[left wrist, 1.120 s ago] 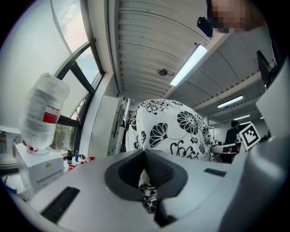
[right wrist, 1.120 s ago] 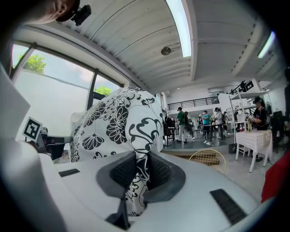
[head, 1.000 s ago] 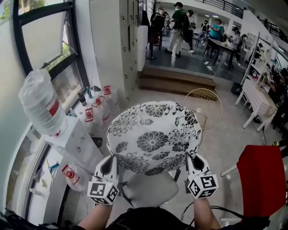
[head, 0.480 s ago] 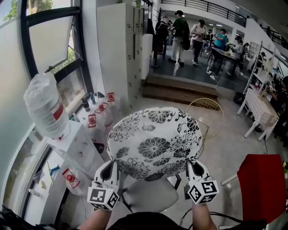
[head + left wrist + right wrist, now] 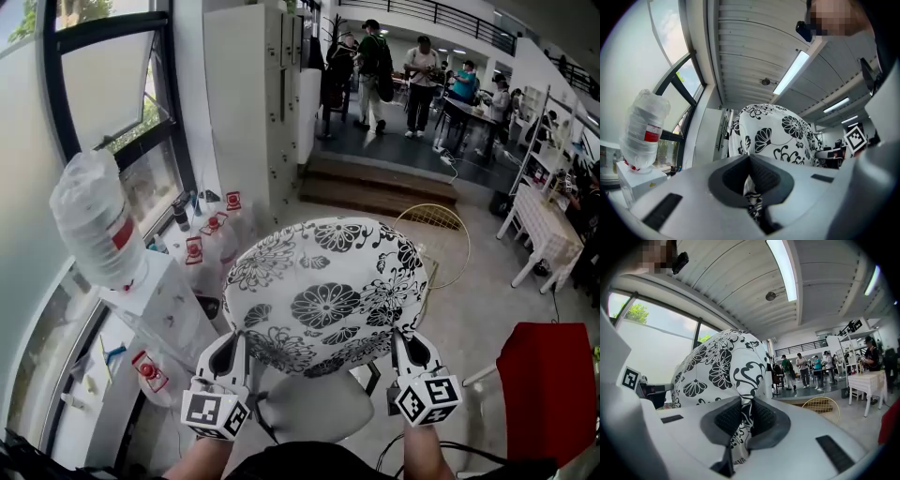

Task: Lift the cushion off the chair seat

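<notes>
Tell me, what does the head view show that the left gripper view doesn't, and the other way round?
Only the head view shows the pale grey chair seat under the black-and-white floral round cushion, and the red chair. Only the left gripper view shows, close up, the left gripper with its dark ribbed fingers shut on the cushion's fabric, plus a long ceiling strip light. Both show that cushion and the clear plastic water bottle.

Cushion (image 5: 323, 295): one, flower-printed
Tongs: two, the left tongs (image 5: 231, 336) and the right tongs (image 5: 405, 337)
Chair seat (image 5: 314, 405): one, grey
Upturned water bottle (image 5: 94, 220): one
Red-labelled jugs (image 5: 192, 251): four made out
Red chair (image 5: 548, 389): one
Gold wire hoop (image 5: 436, 220): one
People (image 5: 420, 70): about six, too far off to count surely
</notes>
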`<state>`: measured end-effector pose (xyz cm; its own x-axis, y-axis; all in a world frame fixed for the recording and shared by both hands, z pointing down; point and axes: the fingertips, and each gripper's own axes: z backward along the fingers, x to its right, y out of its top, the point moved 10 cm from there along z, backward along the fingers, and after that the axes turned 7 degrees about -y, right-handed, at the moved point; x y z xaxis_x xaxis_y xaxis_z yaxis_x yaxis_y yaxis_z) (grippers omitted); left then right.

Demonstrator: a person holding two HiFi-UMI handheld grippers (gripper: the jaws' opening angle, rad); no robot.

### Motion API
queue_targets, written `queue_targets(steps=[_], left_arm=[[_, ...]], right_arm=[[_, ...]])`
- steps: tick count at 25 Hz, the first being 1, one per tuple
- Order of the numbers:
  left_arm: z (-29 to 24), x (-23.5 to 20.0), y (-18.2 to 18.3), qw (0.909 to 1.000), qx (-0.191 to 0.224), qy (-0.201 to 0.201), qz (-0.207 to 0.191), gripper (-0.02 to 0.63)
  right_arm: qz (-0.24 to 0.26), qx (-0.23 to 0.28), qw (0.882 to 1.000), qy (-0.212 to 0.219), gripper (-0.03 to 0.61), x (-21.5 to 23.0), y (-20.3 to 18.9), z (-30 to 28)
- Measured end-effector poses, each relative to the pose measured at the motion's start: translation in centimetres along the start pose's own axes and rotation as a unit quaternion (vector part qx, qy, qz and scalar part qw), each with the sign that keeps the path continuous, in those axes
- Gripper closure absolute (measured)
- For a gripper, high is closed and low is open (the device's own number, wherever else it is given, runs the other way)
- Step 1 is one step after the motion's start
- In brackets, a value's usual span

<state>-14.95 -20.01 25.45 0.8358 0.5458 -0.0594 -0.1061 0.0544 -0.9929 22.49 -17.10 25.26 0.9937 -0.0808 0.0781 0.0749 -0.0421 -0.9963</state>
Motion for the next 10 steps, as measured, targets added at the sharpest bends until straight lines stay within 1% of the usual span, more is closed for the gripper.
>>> queue_targets(steps=[4, 10], left_arm=[[-0.18, -0.08, -0.39, 1.0, -0.001, 0.002, -0.002, 0.604], [-0.36, 0.22, -0.33, 1.0, 0.001, 0.005, -0.008, 0.604]], right_arm=[[-0.002, 0.003, 1.0, 0.002, 0.538, 0.14, -0.3, -0.16], [0.001, 0.009, 1.0, 0.002, 0.538, 0.29, 0.38, -0.02]])
